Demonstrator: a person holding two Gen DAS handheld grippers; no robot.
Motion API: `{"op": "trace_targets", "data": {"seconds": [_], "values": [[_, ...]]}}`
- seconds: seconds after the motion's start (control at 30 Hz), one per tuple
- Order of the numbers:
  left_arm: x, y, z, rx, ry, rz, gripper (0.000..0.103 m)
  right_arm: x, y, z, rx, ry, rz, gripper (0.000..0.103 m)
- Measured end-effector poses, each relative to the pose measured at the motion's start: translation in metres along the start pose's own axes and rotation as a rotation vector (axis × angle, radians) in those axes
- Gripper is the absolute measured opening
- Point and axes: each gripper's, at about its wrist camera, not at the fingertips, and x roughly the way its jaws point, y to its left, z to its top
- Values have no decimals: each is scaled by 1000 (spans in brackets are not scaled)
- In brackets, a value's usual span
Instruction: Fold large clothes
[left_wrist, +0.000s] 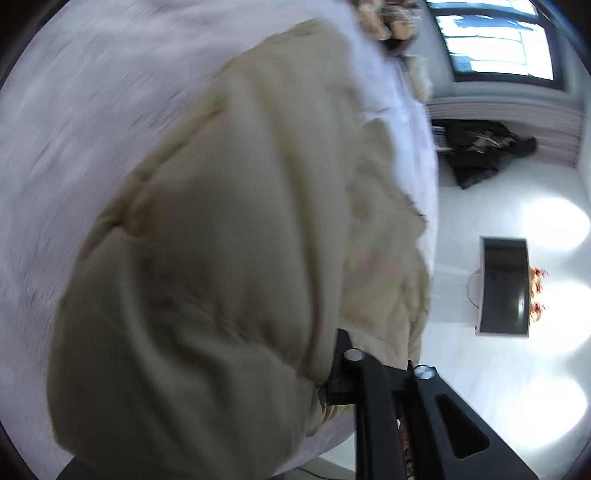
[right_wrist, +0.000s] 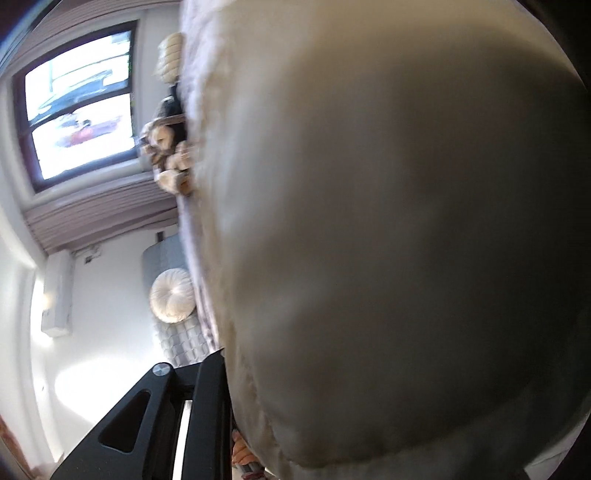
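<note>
A: Beige padded cloth fills both wrist views: a puffy coat (left_wrist: 229, 229) bunched against the left tongs (left_wrist: 369, 369) and draped over the right tongs (right_wrist: 207, 373).

B: Pinching it?

A: Likely, on both sides, though fabric hides the tips; I cannot tell for certain.

B: Which step?

A: It looks like mid-fold, the coat lifted above the pale bed (left_wrist: 92, 92). Next calls for carrying the held edge across and laying it flat.

B: Beyond?

A: A round cushion (right_wrist: 171, 295), then the window (right_wrist: 81, 99) in the far wall.
</note>
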Motion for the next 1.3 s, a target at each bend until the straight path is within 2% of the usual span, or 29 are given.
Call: {"op": "trace_targets", "data": {"seconds": [0.03,0.1,0.17,0.23,0.37,0.53,0.67,0.7,0.77,0.8,0.9,0.97,1.0,1.03,1.07,1.13,1.2,1.3], "values": [[0,3,-1,-11,2,26,40,2,-8,-2,16,-5,-12,32],[-5,5,-3,-12,0,95,52,4,-14,-6,29,-17,-33,39],[-9,0,-2,13,7,140,53,4,-11,-10,25,-25,-66,42],[-14,-8,-3,44,8,207,63,5,-5,-14,22,-29,-95,46],[-27,-25,-12,119,-1,335,63,5,10,-22,21,-43,-178,56],[-34,-52,-20,224,-11,430,63,15,35,-35,-19,-48,-286,62],[-39,-65,-26,280,4,493,63,20,61,-73,-132,-33,-402,63],[-41,-66,-27,292,12,508,65,17,71,-68,-153,-24,-419,63],[-43,-62,-27,318,21,527,77,23,83,-83,-210,0,-453,64],[-45,-57,-29,330,11,537,84,15,93,-67,-231,7,-455,64],[-55,-53,-28,350,2,560,84,31,112,-67,-302,43,-458,71],[-57,-51,-25,347,3,569,85,23,132,-67,-358,70,-471,76],[-58,-51,-24,349,1,579,87,38,146,-71,-382,79,-485,76],[-56,-51,-23,352,-2,590,101,47,155,-75,-409,89,-499,76],[-59,-53,-23,364,-13,602,103,55,162,-80,-429,98,-509,76],[-63,-56,-21,394,-14,596,103,68,171,-85,-472,115,-532,77],[-62,-62,-19,417,-22,605,103,77,179,-90,-501,125,-542,83],[-66,-70,-13,448,-50,625,103,77,179,-97,-530,123,-551,84]]}}
